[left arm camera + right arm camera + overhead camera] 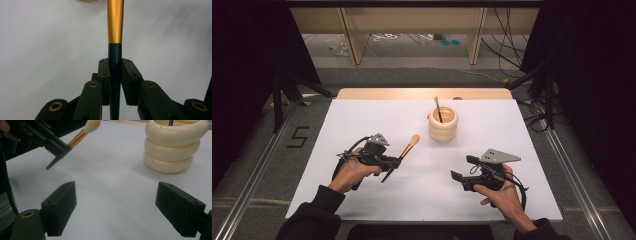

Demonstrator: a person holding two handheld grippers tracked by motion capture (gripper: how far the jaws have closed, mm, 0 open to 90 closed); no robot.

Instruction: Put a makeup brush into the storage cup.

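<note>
**Entry: makeup brush in transit to the ringed holder**

We list one makeup brush (403, 154), pinched by its dark handle in the left hand-held gripper (393, 162), pads pressed together on it. It is held off the table (362, 120), left of centre, bristle head up and pointing toward the far right corner; its long axis runs from the near left to the far right.

We list one cream ringed holder (443, 125), upright near the far edge, right of centre, with a second brush (438, 110) standing inside. It lies along the line of the held brush's bristle end, near but apart.

We list the right hand-held gripper (463, 167), spread and holding nothing, toward the near right corner. We judge the left hand the nearer.
</note>
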